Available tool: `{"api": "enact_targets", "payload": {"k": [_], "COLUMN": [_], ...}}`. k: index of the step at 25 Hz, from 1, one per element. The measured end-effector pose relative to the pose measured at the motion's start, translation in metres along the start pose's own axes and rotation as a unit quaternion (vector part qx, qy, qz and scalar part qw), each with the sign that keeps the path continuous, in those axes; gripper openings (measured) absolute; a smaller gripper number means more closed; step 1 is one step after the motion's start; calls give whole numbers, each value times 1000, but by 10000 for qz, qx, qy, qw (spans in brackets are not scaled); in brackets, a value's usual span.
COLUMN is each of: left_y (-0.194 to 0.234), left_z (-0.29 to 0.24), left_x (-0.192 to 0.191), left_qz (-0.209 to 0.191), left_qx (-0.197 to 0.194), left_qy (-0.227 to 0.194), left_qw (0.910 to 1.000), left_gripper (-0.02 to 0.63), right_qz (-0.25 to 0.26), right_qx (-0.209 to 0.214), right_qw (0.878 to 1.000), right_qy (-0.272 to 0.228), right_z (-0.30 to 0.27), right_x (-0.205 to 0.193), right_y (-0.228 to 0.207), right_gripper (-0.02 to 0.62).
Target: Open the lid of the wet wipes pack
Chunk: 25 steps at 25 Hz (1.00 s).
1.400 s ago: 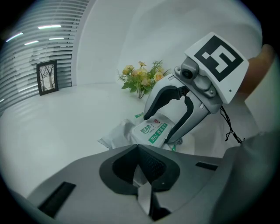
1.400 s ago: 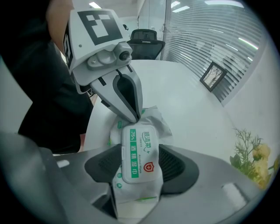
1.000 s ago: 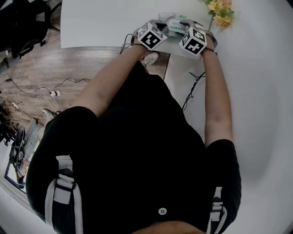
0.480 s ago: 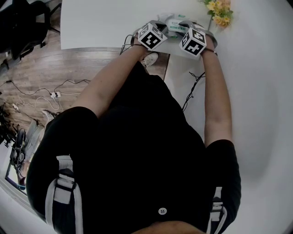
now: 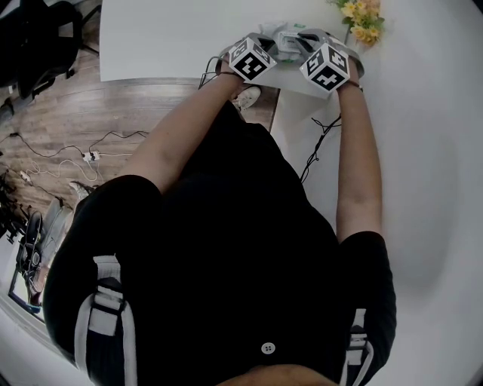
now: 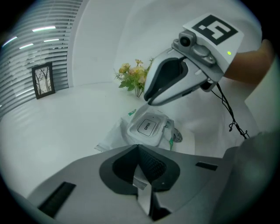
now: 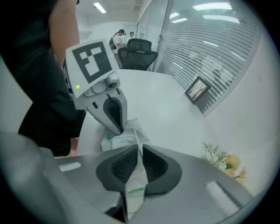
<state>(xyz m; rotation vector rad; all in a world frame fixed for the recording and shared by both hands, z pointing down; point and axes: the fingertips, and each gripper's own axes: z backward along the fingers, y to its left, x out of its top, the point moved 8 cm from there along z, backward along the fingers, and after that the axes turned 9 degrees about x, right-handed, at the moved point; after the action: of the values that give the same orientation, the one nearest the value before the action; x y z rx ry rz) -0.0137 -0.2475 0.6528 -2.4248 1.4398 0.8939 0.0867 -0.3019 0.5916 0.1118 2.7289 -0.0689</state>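
Observation:
The wet wipes pack (image 6: 148, 129) is white with green print and lies on the white table. Its flat lid, marked with a small label, is down. My left gripper (image 6: 139, 151) is shut on a strip of the pack's wrapper at the near end. My right gripper (image 7: 139, 151) is closing its jaws, and the pads press on the wrapper's end flap at the other end. In the head view the pack (image 5: 287, 42) sits between the left gripper (image 5: 266, 41) and the right gripper (image 5: 308, 41). Each gripper faces the other across the pack.
A bunch of yellow and pink flowers (image 5: 363, 19) stands just beyond the right gripper. A framed picture (image 6: 43, 81) leans at the back wall. A thin cable (image 5: 320, 143) hangs off the table's near edge. An office chair (image 7: 136, 52) stands beyond the far side of the table.
The right gripper has closed on the pack's end flap and risen a little, which lifts that end. The left gripper has stayed where it was.

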Motion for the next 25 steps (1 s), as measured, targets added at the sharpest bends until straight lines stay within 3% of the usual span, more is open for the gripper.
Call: {"api": "enact_targets", "payload": {"k": [11,25], "left_y": [-1,7], "left_z": [5,52], "left_x": [-3,18], "left_qz": [89,304], "left_qx": [-152,-133], "left_qy": [-3,-861], "left_qw": [9998,9957], "left_gripper": [8,8], "right_qz": [-86,-172], "right_qx": [-570,-813], "right_qw": [9983,9965], "right_qy": [109,-132], "right_z": [17,29], "right_x": [-2,4], "right_y": [-28,-27], "right_gripper": [49,52]}}
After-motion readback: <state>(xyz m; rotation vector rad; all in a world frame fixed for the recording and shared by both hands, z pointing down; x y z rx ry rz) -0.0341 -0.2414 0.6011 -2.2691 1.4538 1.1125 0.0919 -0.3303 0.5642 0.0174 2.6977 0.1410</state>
